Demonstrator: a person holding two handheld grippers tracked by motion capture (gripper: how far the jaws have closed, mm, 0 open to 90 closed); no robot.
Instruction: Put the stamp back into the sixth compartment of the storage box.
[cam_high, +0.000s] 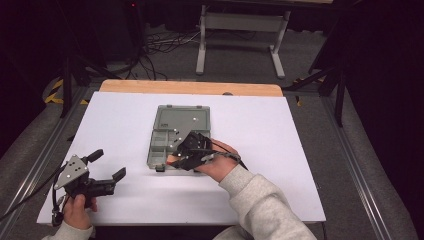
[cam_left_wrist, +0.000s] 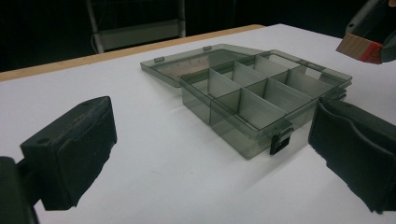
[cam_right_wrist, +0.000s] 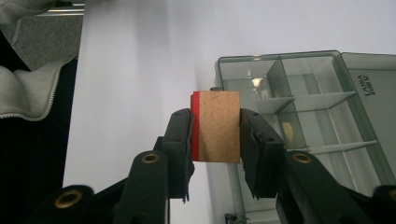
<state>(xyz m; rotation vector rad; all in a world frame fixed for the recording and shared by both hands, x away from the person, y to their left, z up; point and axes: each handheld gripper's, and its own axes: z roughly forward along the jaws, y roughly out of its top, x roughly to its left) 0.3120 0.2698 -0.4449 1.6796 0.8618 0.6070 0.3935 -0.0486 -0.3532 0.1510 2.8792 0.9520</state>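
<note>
The right claw (cam_right_wrist: 215, 133) pinches a block (cam_right_wrist: 218, 126) over the near edge of the open box (cam_high: 176, 134), while the left claw (cam_high: 107, 164) rests spread, well left on the bench (cam_high: 260, 130).

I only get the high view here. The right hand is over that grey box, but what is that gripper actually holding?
Observer: A wooden block with one red face, clamped between the right gripper pads.
Operator: Is anything already in the box?
Observer: In the left gripper view the compartment box looks empty in the compartments nearest that camera; its lid lies open flat behind.
Operator: And the left gripper, is it holding something?
Observer: No. The left gripper has its jaws wide apart with only white table between them, facing the box's latch side.
</note>
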